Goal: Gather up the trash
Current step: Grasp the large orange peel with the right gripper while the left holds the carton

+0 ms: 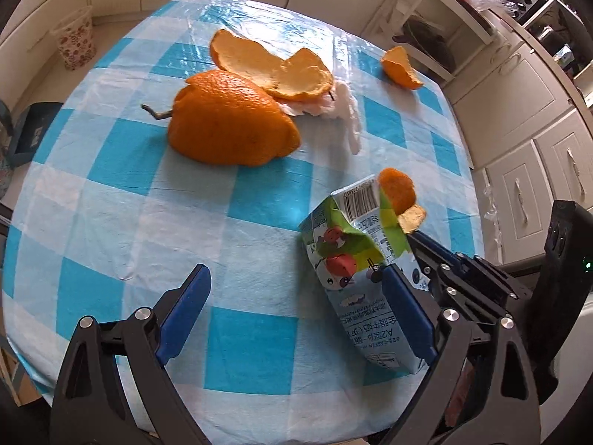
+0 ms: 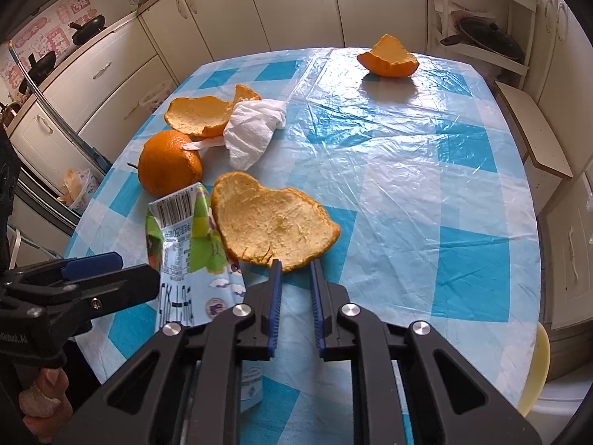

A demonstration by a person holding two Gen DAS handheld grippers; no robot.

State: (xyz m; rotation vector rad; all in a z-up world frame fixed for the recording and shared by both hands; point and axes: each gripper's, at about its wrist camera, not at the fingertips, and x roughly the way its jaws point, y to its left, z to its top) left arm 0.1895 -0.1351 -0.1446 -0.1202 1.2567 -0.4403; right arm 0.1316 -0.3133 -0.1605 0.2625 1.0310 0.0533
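Note:
A crushed milk carton (image 1: 355, 278) lies on the blue-checked table (image 1: 111, 193). My left gripper (image 1: 292, 278) is open and empty, its right finger beside the carton. My right gripper (image 2: 295, 265) is shut on a flat orange peel (image 2: 272, 222), gripping its near edge; that peel (image 1: 398, 191) and the right gripper's fingers (image 1: 437, 252) show behind the carton (image 2: 189, 237) in the left wrist view. A domed orange peel with stem (image 1: 231, 120), a wide peel (image 1: 274, 65), a crumpled white tissue (image 1: 343, 111) and a small peel (image 1: 400, 68) lie farther away.
A patterned bin (image 1: 76, 37) stands on the floor beyond the table's far left. White kitchen cabinets (image 2: 111, 70) and a shelf with a pan (image 2: 489, 37) surround the table. A yellow chair (image 2: 533, 371) sits at the near right edge.

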